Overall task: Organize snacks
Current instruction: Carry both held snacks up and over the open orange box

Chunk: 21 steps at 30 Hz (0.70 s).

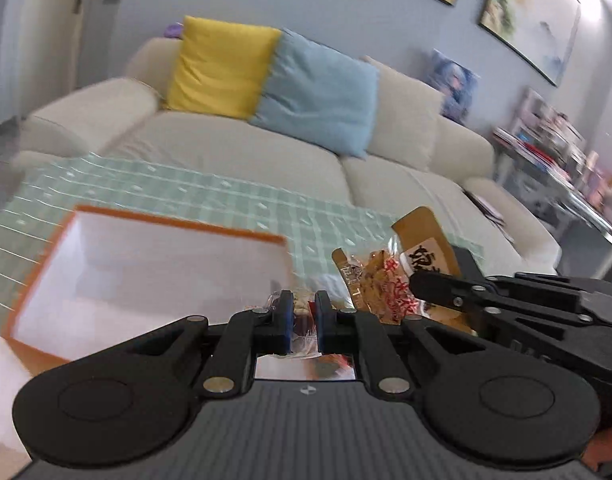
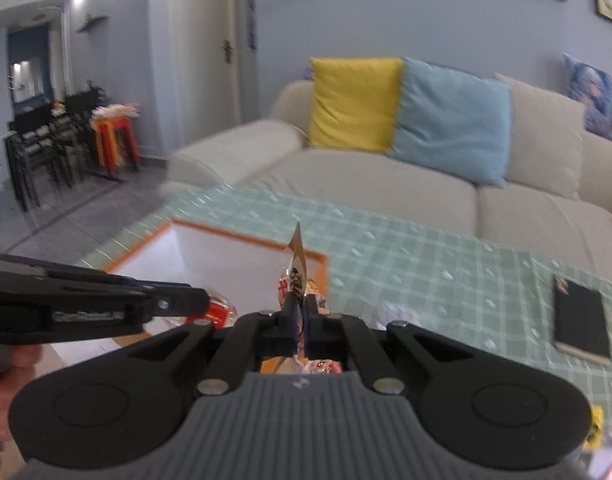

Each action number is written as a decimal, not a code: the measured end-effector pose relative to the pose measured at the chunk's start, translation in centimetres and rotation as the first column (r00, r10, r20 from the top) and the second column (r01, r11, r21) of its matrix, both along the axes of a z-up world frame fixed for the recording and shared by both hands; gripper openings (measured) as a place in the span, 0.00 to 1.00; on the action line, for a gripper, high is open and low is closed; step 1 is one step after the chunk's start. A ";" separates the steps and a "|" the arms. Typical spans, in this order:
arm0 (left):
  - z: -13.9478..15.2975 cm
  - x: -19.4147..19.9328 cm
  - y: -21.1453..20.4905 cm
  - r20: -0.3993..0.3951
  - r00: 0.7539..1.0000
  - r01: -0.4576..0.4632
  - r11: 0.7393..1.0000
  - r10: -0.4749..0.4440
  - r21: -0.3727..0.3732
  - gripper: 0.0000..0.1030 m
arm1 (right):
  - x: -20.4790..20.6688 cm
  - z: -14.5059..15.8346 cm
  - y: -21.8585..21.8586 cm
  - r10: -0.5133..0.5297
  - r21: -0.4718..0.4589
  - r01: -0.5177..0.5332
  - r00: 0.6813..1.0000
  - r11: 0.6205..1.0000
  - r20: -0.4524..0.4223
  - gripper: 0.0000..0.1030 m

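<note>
An orange-rimmed box with a white inside (image 1: 146, 264) stands on the green checked tablecloth; it also shows in the right wrist view (image 2: 210, 256). My left gripper (image 1: 304, 320) is shut on a small clear-wrapped snack (image 1: 302, 338), held near the box's right front corner. My right gripper (image 2: 300, 320) is shut on a brown and clear snack packet with red and black print (image 2: 296, 276). That packet shows at the right of the left wrist view (image 1: 390, 280), with the right gripper (image 1: 422, 284) clamped on it. The left gripper (image 2: 198, 304) enters the right wrist view from the left.
A black notebook (image 2: 582, 322) lies on the tablecloth (image 2: 426, 264) to the right. A small yellow item (image 2: 596, 428) sits at the near right edge. A cream sofa (image 1: 246, 152) with yellow and blue cushions stands behind the table.
</note>
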<state>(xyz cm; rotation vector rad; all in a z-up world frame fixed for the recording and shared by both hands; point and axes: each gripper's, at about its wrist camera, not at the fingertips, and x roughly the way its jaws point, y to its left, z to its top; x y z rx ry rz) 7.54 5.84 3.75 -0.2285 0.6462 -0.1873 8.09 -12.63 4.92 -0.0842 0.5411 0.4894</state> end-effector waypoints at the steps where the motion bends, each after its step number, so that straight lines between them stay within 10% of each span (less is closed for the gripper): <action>1: 0.2 0.3 0.6 0.004 1.000 -0.021 1.000 0.021 0.006 0.11 | 0.3 0.3 0.7 0.016 0.006 -0.017 1.000 1.000 0.010 0.00; 21: -4.5 6.8 9.9 -0.243 0.947 -0.146 0.956 0.210 0.255 0.11 | 9.3 -6.0 15.1 0.148 -0.059 -0.163 0.969 0.985 -0.200 0.00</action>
